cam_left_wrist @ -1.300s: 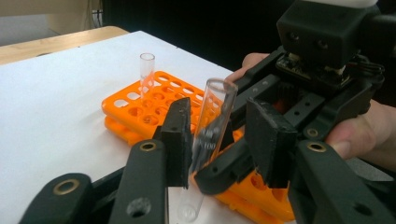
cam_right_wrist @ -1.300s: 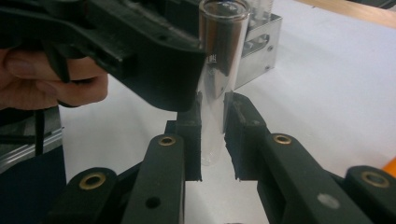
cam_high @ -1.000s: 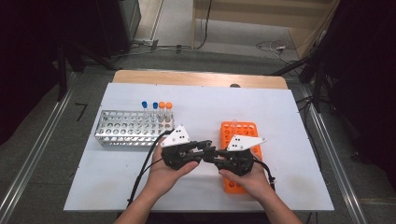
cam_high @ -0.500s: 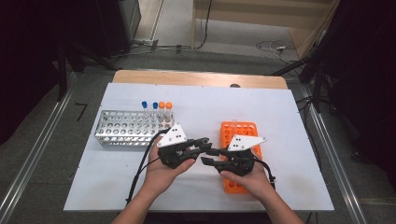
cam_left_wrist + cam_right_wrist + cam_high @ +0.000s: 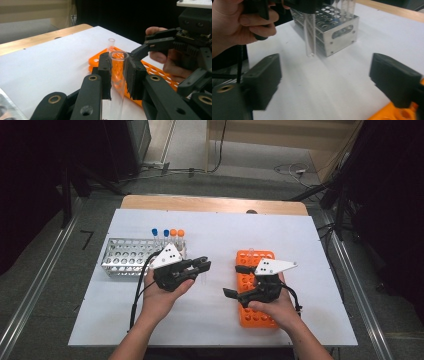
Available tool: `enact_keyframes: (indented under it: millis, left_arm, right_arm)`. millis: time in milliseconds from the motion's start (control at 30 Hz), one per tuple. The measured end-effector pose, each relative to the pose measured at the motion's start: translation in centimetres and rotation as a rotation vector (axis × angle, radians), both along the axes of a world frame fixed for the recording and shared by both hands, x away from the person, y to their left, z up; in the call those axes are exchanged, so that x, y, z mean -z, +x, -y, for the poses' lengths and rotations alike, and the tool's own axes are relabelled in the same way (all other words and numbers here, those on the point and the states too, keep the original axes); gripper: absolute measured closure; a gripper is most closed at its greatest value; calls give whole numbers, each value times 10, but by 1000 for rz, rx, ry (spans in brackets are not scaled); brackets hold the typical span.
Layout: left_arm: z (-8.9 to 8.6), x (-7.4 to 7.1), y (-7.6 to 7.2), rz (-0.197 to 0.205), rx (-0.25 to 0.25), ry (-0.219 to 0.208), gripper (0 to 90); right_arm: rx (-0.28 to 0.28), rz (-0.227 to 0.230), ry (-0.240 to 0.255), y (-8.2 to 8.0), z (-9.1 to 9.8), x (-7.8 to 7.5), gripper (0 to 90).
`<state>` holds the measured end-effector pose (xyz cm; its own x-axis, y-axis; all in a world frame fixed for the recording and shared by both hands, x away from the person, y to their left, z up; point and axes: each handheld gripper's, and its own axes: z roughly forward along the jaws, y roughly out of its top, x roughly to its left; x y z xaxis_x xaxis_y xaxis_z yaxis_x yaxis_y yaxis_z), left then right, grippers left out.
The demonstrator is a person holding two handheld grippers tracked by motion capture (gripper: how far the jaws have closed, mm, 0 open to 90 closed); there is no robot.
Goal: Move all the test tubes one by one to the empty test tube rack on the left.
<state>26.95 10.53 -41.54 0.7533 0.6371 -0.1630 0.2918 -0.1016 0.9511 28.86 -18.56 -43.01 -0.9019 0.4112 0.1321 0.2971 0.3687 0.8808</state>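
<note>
Item: one clear test tube (image 5: 118,75), uncapped, open rim uppermost, straight-walled, apparently empty. We found it upright between the closed jaws of the left gripper (image 5: 200,265), clamped just below the rim and held above the desk's middle, between the metal rack (image 5: 127,257) toward the left edge and the orange rack (image 5: 251,285) toward the right edge.

Handling, as we judged it: light, rigid, smooth and likely slippery; brittle if glass. We would grip it on the upper wall, squarely across, with modest pressure.

Right gripper (image 5: 237,281): jaws spread wide, holding nothing, over the orange rack's left side.

Also noted: four capped tubes (image 5: 167,239), two blue, two orange, standing in the metal rack's far row; one clear tube (image 5: 110,44) in the orange rack.
</note>
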Motion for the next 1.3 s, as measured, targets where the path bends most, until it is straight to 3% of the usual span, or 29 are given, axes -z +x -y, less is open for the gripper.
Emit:
enact_keyframes:
  millis: [67,700,1300]
  left_arm:
    - [-5,-1,1,4,-14,-1,767]
    - [-75,-14,14,52,-208,-46,768]
    - [-111,-10,42,64,-344,-20,768]
  right_arm:
    - [5,0,0,3,5,-1,0]
    - [106,-4,18,24,50,5,0]
    - [171,-7,10,26,72,11,0]
